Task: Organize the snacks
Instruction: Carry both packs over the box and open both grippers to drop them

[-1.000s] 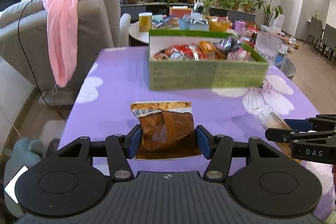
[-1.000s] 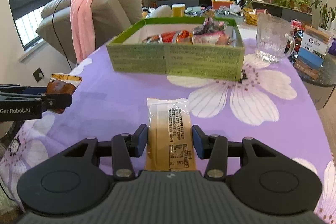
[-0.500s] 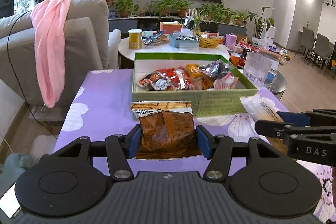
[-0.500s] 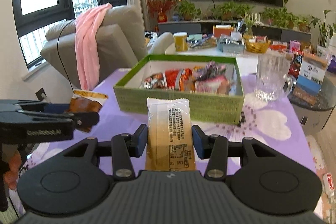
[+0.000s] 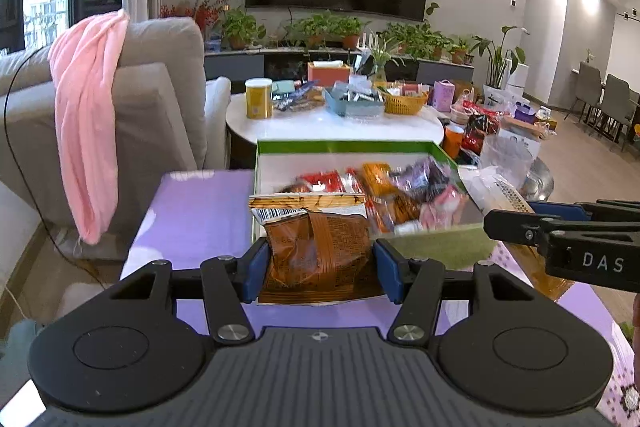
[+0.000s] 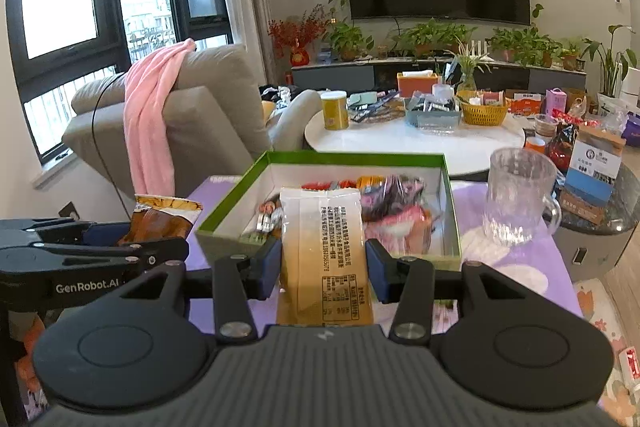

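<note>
While my left gripper (image 5: 318,261) pinches a brown packet (image 5: 318,251) and my right gripper (image 6: 324,269) a pale packet (image 6: 324,247), I see the green box (image 6: 320,159) holding mixed wrapped snacks (image 6: 394,205).

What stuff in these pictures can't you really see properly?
- Snacks in the green box, left wrist view: smeared by motion blur.
- Box floor, right wrist view: partly behind the pale packet in the right claw.
- Brown packet, left wrist view: lower end cut off by the left claw body.
- Packet print: too small to read.
</note>
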Motion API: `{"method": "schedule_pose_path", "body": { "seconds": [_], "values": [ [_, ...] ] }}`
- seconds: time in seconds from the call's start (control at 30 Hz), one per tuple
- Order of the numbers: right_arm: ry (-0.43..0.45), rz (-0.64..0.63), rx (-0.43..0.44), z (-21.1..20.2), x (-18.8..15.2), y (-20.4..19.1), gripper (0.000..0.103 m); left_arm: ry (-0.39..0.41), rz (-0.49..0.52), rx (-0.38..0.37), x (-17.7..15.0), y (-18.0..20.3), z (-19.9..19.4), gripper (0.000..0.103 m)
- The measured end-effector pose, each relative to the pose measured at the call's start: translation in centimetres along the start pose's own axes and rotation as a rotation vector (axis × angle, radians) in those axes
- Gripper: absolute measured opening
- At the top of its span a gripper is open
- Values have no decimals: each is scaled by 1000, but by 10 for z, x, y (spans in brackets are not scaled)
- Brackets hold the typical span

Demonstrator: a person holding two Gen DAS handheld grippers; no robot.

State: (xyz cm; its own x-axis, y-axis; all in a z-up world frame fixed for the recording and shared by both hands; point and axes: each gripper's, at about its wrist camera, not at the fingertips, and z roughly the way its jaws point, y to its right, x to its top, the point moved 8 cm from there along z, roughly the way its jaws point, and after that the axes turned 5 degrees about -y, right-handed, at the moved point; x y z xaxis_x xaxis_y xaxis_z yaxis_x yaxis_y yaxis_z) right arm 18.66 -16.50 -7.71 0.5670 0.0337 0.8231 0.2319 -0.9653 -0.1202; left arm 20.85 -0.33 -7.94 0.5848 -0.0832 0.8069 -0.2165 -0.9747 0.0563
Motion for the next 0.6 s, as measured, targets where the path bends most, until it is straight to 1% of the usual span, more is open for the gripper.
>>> {"method": "schedule_pose_path", "body": {
  "seconds": [0.13, 0.3, 0.6],
  "values": [
    [17, -3, -7, 9, 13, 1, 45, 18, 9, 2, 19, 0, 13, 53],
    [23, 1, -17, 25, 25, 4, 45, 18, 25, -5, 40, 2, 36, 53],
    [31, 5, -20, 53, 46, 10, 45, 21, 27, -32, 62, -2, 69, 53]
  ]
}}
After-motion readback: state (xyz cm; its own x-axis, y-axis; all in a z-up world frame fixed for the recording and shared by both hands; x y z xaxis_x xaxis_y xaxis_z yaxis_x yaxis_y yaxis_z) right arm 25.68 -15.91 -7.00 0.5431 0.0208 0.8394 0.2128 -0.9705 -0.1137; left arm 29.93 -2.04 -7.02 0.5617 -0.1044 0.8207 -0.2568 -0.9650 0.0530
